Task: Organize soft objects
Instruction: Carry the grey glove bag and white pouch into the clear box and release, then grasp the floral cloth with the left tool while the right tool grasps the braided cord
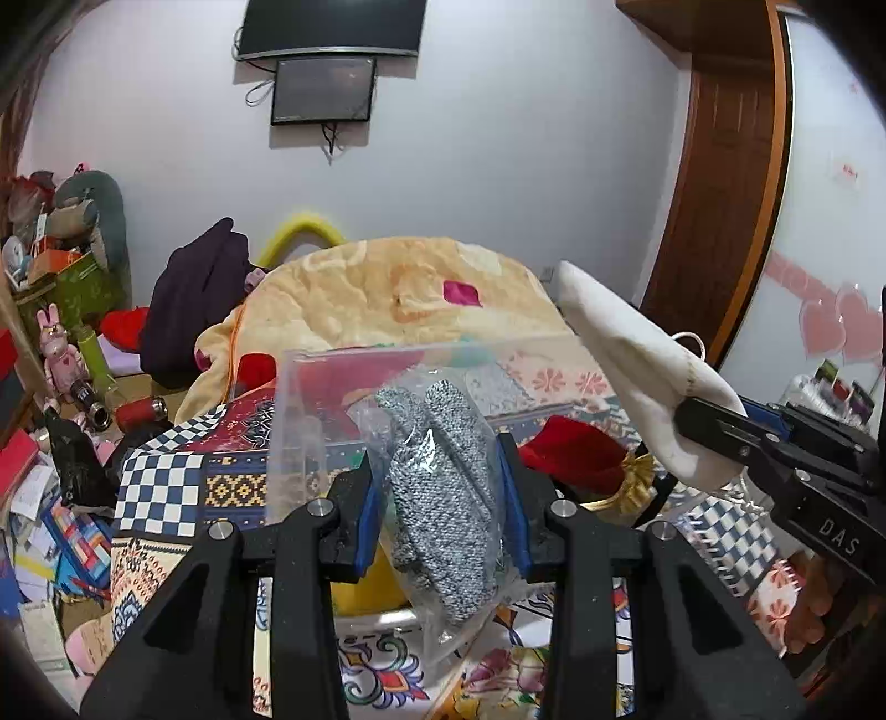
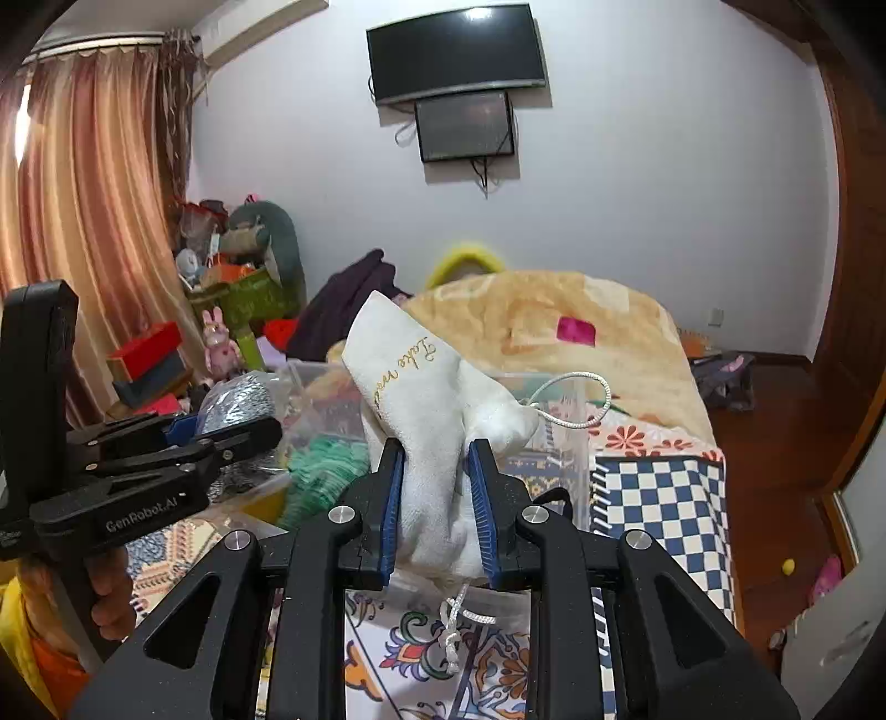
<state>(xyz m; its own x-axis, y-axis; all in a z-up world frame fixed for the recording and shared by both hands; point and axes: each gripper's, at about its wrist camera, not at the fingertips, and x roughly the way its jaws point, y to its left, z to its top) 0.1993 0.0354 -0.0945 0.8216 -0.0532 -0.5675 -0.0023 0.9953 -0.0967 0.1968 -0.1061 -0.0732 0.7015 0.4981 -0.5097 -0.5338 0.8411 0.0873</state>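
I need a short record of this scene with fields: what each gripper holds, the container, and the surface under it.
left gripper: shut on grey knitted item in clear plastic bag
right gripper: shut on white cloth drawstring pouch with gold lettering
container: clear plastic box, ahead of both grippers, both items held above or near it
surface: patterned bedcover with blue-white checks
background: peach blanket

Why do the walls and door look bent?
Fisheye lenses: in the left wrist view the door bows; in the right wrist view the curtain curves and corners go dark. Both are sharp; the TV shows glare.
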